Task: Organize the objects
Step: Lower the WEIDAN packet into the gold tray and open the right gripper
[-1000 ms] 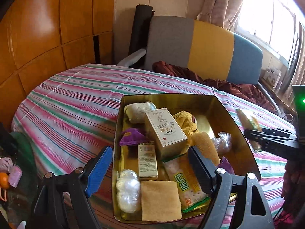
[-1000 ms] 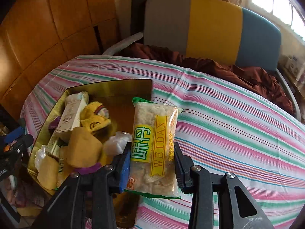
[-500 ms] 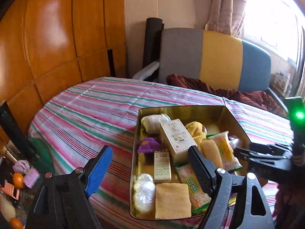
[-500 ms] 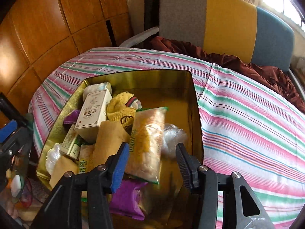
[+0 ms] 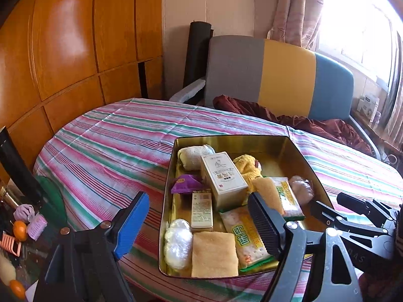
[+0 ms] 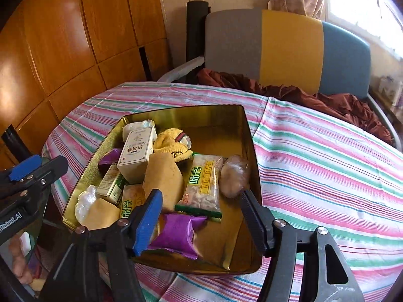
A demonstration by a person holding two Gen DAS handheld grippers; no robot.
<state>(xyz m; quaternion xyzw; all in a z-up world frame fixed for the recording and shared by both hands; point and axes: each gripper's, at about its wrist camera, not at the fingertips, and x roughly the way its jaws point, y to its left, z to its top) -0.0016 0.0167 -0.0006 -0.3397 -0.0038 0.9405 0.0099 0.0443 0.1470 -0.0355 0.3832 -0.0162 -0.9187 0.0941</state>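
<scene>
A gold tin box (image 5: 297, 148) (image 6: 246, 136) sits on the striped table, full of snacks. The green and yellow snack packet (image 6: 202, 185) (image 5: 287, 196) lies inside it beside a wrapped brown bun (image 6: 235, 173). A white carton (image 5: 223, 176) (image 6: 137, 154), a yellow plush toy (image 6: 172, 144) and a purple packet (image 6: 176, 234) also lie in the box. My right gripper (image 6: 201, 220) is open and empty, just above the box's near end. My left gripper (image 5: 199, 224) is open and empty, over the box's near left corner.
The striped tablecloth (image 6: 327, 166) covers a round table. A grey, yellow and blue chair (image 5: 277, 75) with dark red cloth (image 6: 314, 98) stands behind it. Wooden wall panels (image 5: 75, 50) are on the left. Small toys and oranges (image 5: 22, 226) lie low at the left.
My right gripper carried the snack packet over the box, opened and let it drop inside, then pulled back. Both grippers drew back from the table.
</scene>
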